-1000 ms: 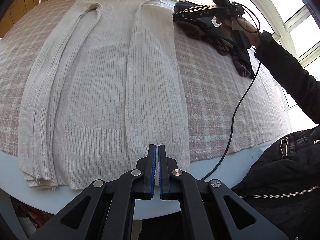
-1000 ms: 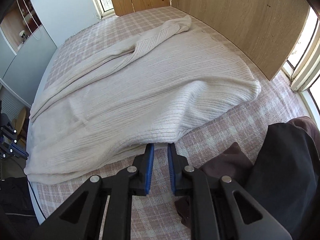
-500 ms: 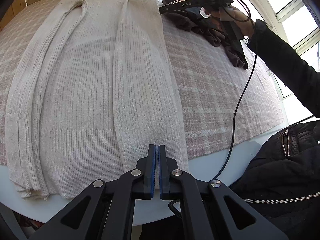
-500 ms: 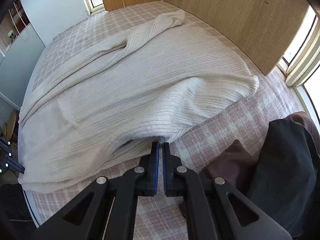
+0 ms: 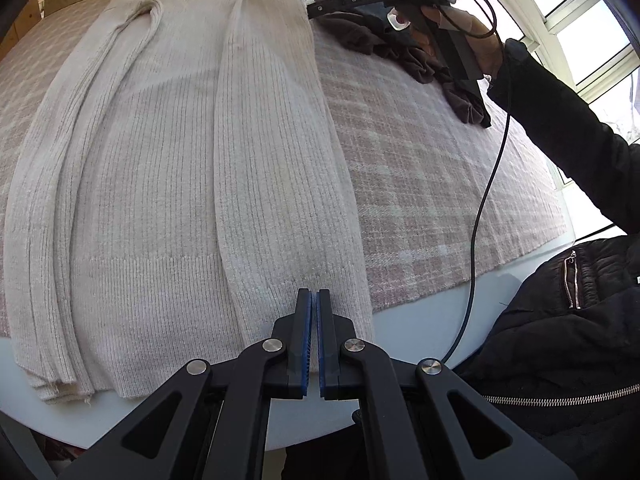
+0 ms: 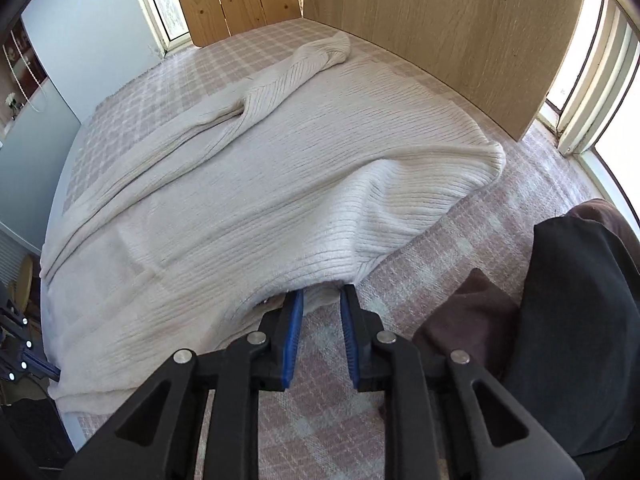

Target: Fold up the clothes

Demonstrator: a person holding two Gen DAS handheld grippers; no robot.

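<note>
Two grippers work one cream sweater on the checked cloth: left gripper pinched shut over its hem, right gripper, jaws just parting, narrowly open at its raised side edge. Push deeper before closing.

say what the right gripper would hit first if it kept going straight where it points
Probably the raised edge of the cream sweater just ahead of the right gripper, whose jaws have just been opening; depth is unclear.

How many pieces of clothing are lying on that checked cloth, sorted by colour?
Cream ribbed knit sweater: 1
Dark brown crumpled garment: 1
Black folded garment: 1
Total: 3
</note>
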